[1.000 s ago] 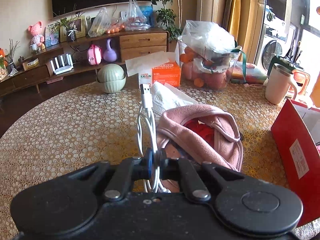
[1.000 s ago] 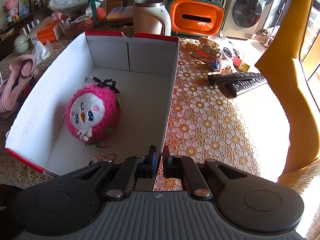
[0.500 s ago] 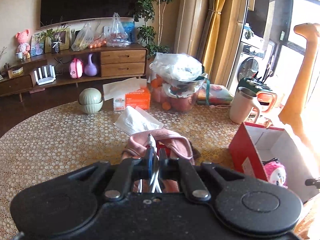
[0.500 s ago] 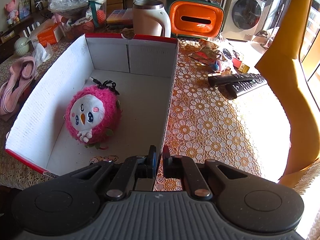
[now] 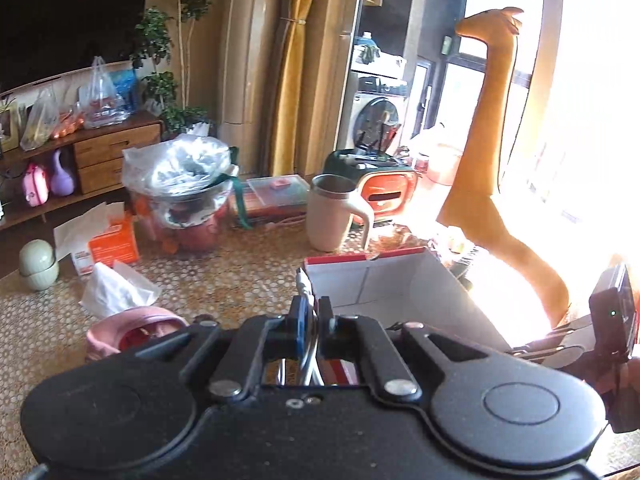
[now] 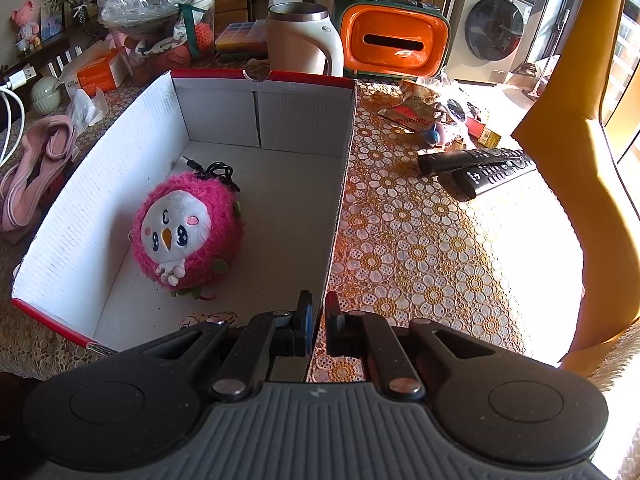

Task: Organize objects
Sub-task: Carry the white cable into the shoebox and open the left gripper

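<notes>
Moved: the left gripper (image 5: 313, 312) is swinging away from the pink cloth pouch (image 5: 132, 326) toward the box (image 5: 400, 280), which a second ago was only a red edge at the right and is now lying just ahead of its tips
Left tongs: pinching narrow on the white USB cable (image 5: 310, 344), whose loops are hanging between the fingers
Cable from the right wrist view: its plug (image 6: 18, 78) is showing at the far left edge, outside the box wall
Right tongs: the right gripper (image 6: 318, 320) is closing narrow over the near rim of the box (image 6: 340, 208), the wall between its fingers
Box contents: a pink plush bird (image 6: 186, 232) is lying inside with a black cord (image 6: 216, 172) behind it
Writing: a snack packet (image 6: 412, 108) is reading "ZHOUSHI"; the orange tissue box (image 6: 96, 74) carries print too small to read
Table: two black remotes (image 6: 480, 164) are lying side by side, well apart from the box
</notes>
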